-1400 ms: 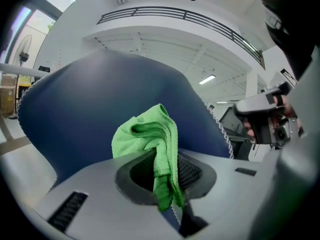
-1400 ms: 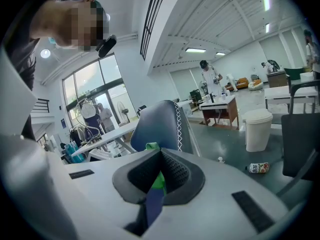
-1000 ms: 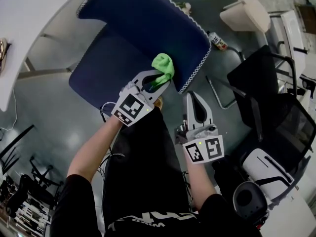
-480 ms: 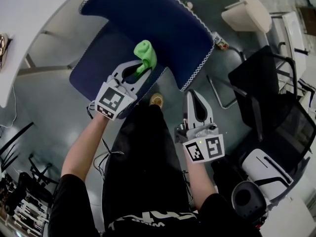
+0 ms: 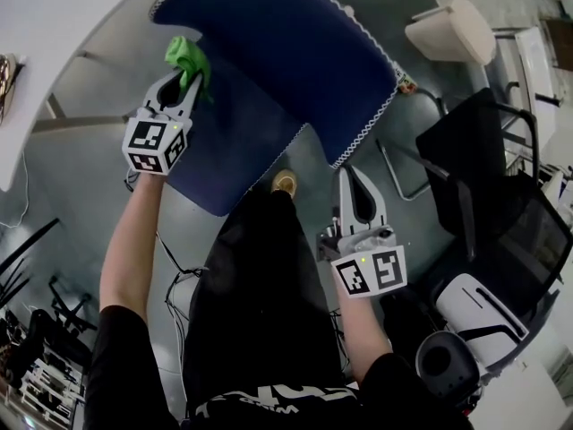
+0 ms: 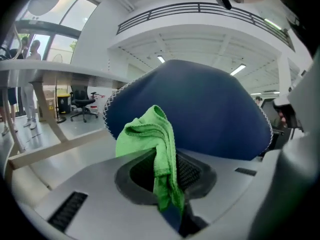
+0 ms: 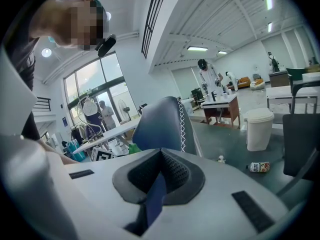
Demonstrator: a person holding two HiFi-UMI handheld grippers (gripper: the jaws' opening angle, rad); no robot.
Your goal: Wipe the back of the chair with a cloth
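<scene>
left gripper [image 5: 190,77] swept its pinched cloth [image 5: 184,54] across chair back [image 5: 295,56].

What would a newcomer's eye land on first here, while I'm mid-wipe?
The bright green cloth, clamped in the left hand-held gripper, stands out at the left edge of the big dark-blue chair back with its white-stitched rim. Next comes the right hand-held gripper, jaws together and empty, held near the chair back's lower right corner in the head view.
</scene>
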